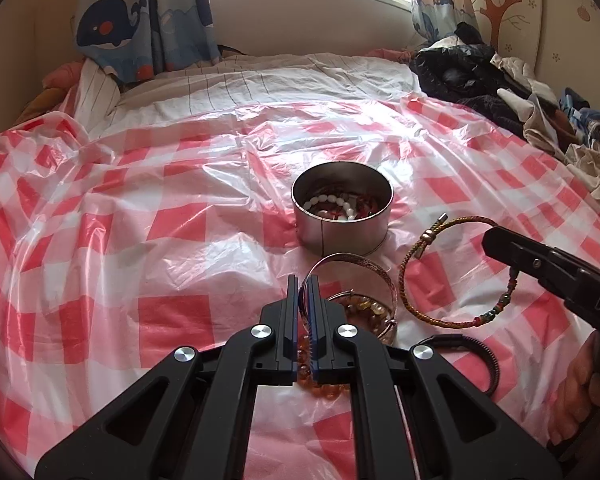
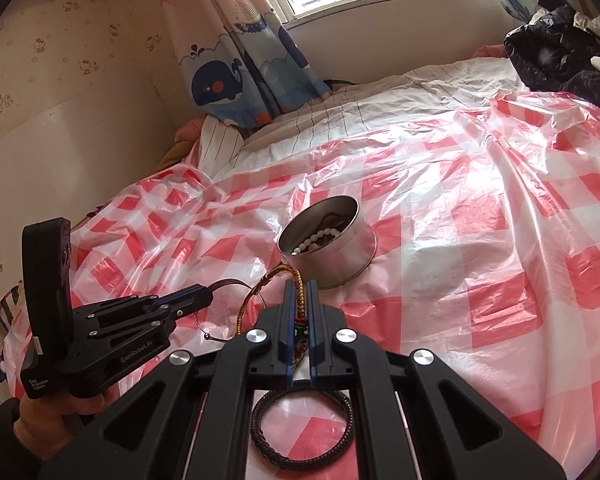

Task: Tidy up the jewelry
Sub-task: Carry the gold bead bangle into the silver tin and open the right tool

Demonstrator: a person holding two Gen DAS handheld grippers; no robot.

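A round metal tin (image 1: 342, 210) holding white and red bead strings stands on the checked plastic sheet; it also shows in the right wrist view (image 2: 327, 242). My left gripper (image 1: 303, 280) is shut on a silver bangle (image 1: 364, 268), just in front of the tin. Amber beads (image 1: 364, 306) lie under it. My right gripper (image 2: 300, 286) is shut on a braided yellow-red cord bracelet (image 2: 298, 280), which hangs in a loop in the left wrist view (image 1: 452, 276). A dark braided bracelet (image 2: 302, 430) lies below the right gripper.
The red-and-white plastic sheet (image 1: 140, 220) covers the bed. A pile of dark clothes (image 1: 480, 80) lies at the far right. Whale-print curtains (image 1: 144, 20) and a window are behind. A wall runs along the left side (image 2: 60, 100).
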